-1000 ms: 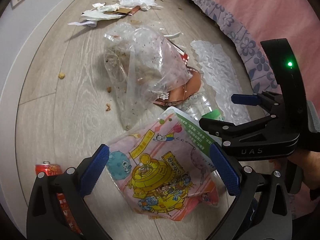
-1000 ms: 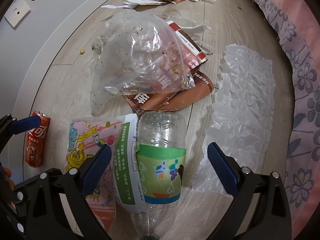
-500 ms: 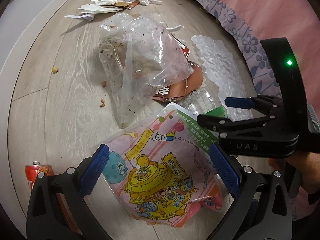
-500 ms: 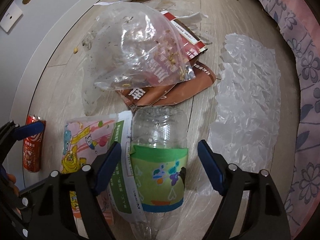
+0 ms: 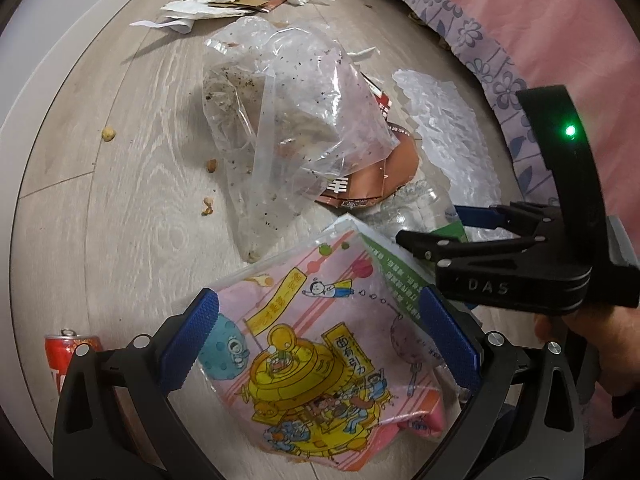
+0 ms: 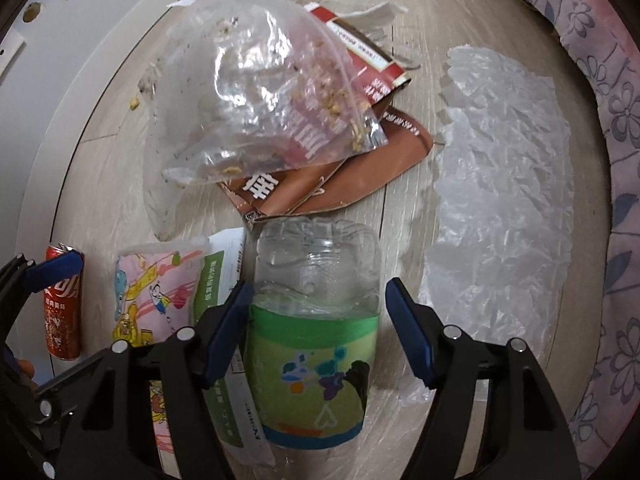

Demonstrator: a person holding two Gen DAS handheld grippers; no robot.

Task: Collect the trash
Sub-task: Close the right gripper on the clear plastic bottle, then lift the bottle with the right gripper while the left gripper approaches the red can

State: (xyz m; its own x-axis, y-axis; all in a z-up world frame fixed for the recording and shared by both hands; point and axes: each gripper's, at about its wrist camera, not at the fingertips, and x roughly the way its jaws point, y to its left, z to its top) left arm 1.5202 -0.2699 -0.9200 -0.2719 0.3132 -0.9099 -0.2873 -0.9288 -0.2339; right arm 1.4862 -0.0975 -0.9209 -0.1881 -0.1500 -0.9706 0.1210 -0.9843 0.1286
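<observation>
Right wrist view: one plastic bottle (image 6: 316, 320) lies between right gripper's (image 6: 316, 332) closing, still-spread jaws; left gripper (image 5: 320, 344) spread.

Clear plastic bottle (image 6: 316, 304) with green label, on its side beside a pink cartoon snack bag (image 5: 320, 344).

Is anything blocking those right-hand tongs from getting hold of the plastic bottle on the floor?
Nothing visible. The right tongs have just been closing, with the plastic bottle already between them. The cartoon snack bag lies against the bottle's left side, close to that pad, so it might get pinched too.
</observation>
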